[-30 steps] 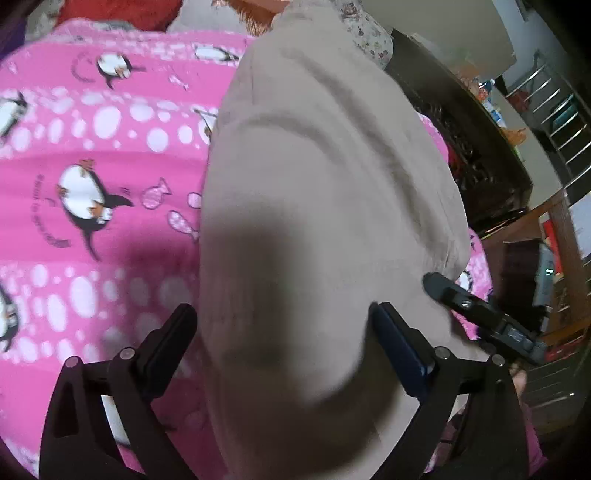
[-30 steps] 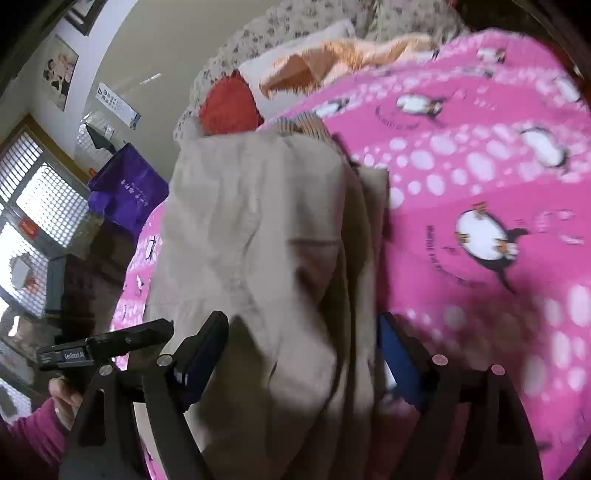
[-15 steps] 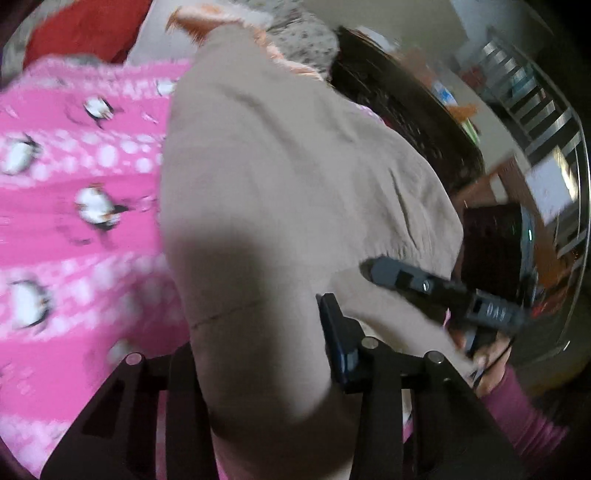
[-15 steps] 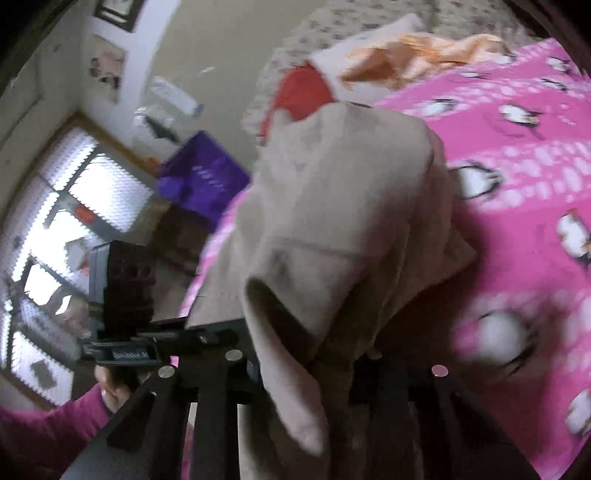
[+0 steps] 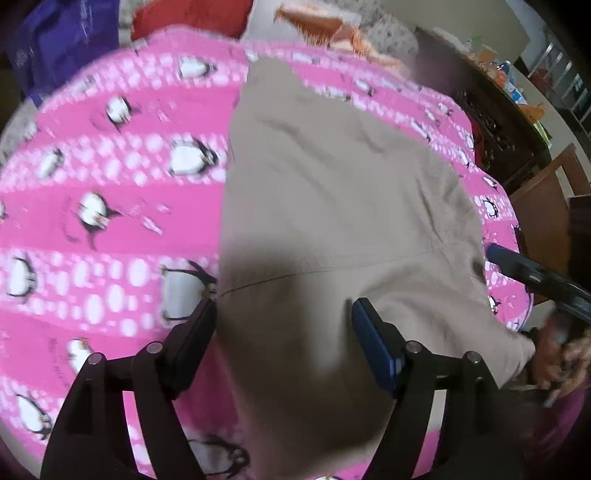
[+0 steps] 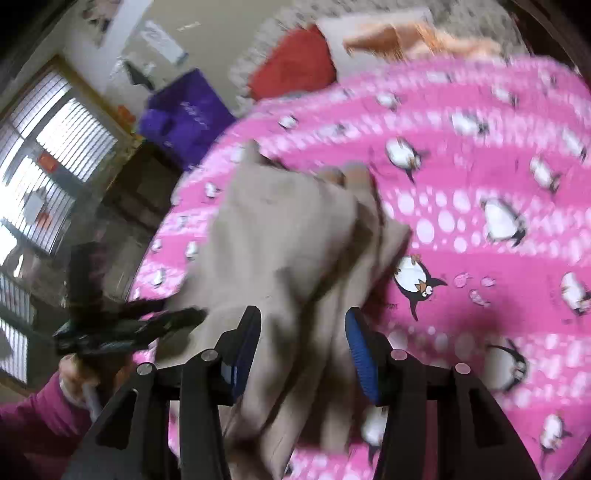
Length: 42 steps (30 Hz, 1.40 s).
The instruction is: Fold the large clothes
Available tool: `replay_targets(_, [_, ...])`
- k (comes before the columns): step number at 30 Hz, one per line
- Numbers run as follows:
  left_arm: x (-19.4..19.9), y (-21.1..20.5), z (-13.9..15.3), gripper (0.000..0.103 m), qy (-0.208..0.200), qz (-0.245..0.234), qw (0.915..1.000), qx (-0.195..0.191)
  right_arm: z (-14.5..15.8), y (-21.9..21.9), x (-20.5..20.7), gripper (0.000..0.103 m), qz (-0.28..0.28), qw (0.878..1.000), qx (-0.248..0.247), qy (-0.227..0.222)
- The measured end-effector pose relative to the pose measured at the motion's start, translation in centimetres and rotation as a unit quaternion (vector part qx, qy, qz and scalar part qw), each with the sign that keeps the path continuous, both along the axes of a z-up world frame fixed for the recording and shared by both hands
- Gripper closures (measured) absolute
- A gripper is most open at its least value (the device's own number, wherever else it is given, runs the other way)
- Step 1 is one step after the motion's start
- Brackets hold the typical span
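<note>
On the left side of my left gripper's view the pink penguin-print blanket (image 5: 110, 229) covers the bed, with a purple bag (image 5: 62, 40) and a red cushion (image 5: 192, 16) beyond its far edge. My left gripper (image 5: 284, 336) hangs over the near end of the beige garment (image 5: 332, 192), its jaws opening; the cloth lies between and under the fingers, and I see neither pad pressing on it. The garment runs away from me as a long flat panel on the blanket, with a seam crossing it just ahead of the fingertips. Further right, past the garment's edge, my right gripper (image 5: 532, 277) shows as a dark bar, with my hand (image 5: 554, 354) blurred below it and dark furniture behind. In my right gripper's view a bright window (image 6: 44, 155) fills the far left, and below it my other hand (image 6: 75, 380), in a magenta sleeve (image 6: 33, 428), carries the left gripper (image 6: 125, 328), blurred. My right gripper (image 6: 303, 347) sits in the middle with its jaws opening; the beige garment (image 6: 280, 236) lies bunched in folds between the blue pads (image 6: 360, 354), and I cannot tell whether either pad touches the cloth. To the right the blanket (image 6: 480, 240) stretches away, penguins and white spots.
</note>
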<state>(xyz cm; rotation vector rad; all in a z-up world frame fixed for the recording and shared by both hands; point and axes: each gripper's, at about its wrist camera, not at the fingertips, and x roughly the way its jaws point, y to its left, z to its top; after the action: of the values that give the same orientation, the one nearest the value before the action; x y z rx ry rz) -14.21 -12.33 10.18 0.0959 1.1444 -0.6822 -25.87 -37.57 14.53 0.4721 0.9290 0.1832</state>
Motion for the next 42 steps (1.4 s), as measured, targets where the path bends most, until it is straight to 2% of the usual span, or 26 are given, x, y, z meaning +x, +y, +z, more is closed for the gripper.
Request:
replay_targets(3, [-1.0,0.5,0.6,0.023,-0.009,0.009,0.9998,-0.014,2.3,3.1,-1.5,0.056,0.065,0.997,-0.016,-0.024])
replay_targets(5, [-1.5,0.8,-0.1,0.023,-0.020,0.007,0.9998,-0.003,2.2,5.8,-2.8,0.058,0.102,0.994,-0.031,-0.031])
replay_targets(7, [-2.3,0.6,-0.8,0.023,-0.030,0.004,0.9994,0.015,1.3,7.7,-2.3,0.066,0.122,0.991,-0.050,-0.024])
replay_targets(8, [-2.6,0.6,-0.9,0.023,-0.033,0.007,0.9993,0.015,0.0,8.5,-1.9,0.068,0.123,0.989,-0.083,-0.004])
replay_targets(9, [-2.5,0.4,-1.0,0.023,-0.036,0.009,0.9993,0.011,-1.4,8.8,-1.6,0.071,0.108,0.987,-0.122,0.018])
replay_targets(10, [-2.6,0.2,-1.2,0.023,-0.038,0.010,0.9992,0.002,-2.6,8.5,-1.5,0.070,0.091,0.984,-0.147,0.035])
replay_targets(11, [-2.7,0.2,-1.5,0.022,-0.037,0.010,0.9993,0.000,-4.4,7.7,-1.2,0.070,0.071,0.984,-0.156,0.057])
replay_targets(13, [-2.8,0.1,-2.0,0.022,-0.031,0.016,0.9994,0.003,-6.4,6.2,-1.2,0.070,0.047,0.990,-0.114,0.074])
replay_targets(15, [-3.0,0.0,-2.1,0.022,-0.035,0.026,0.9991,0.003,-7.0,5.6,-1.7,0.070,0.031,0.993,-0.098,0.066])
replay_targets(18, [-3.4,0.1,-1.8,0.022,-0.046,0.032,0.9984,0.005,-6.2,5.8,-2.6,0.062,0.028,0.992,-0.104,0.065])
replay_targets(24, [-3.6,0.7,-1.3,0.022,-0.043,0.047,0.9979,0.007,-3.6,5.6,-4.4,0.060,0.012,0.996,-0.079,0.050])
replay_targets(27, [-3.9,1.2,-0.8,0.022,-0.051,0.052,0.9973,0.011,-2.2,5.8,-4.7,0.051,-0.001,0.996,-0.077,0.034])
replay_targets(29, [-4.3,1.4,-0.3,0.022,-0.062,0.053,0.9966,0.016,-1.1,6.1,-5.2,0.050,-0.006,0.995,-0.093,0.023])
replay_targets(31, [-4.7,1.7,0.4,0.022,-0.076,0.054,0.9954,0.020,-0.2,6.5,-5.4,0.045,-0.017,0.994,-0.111,0.015])
replay_targets(33, [-4.9,1.9,1.0,0.022,-0.089,0.057,0.9941,0.020,0.8,6.9,-5.6,0.043,-0.033,0.993,-0.115,0.000])
replay_targets(36, [-5.2,2.3,2.0,0.022,-0.107,0.063,0.9921,0.017,1.7,7.4,-5.3,0.027,-0.068,0.990,-0.121,-0.024])
replay_targets(42, [-5.8,2.6,2.9,0.022,-0.127,0.063,0.9897,0.021,1.6,8.0,-4.5,0.026,-0.120,0.980,-0.156,-0.018])
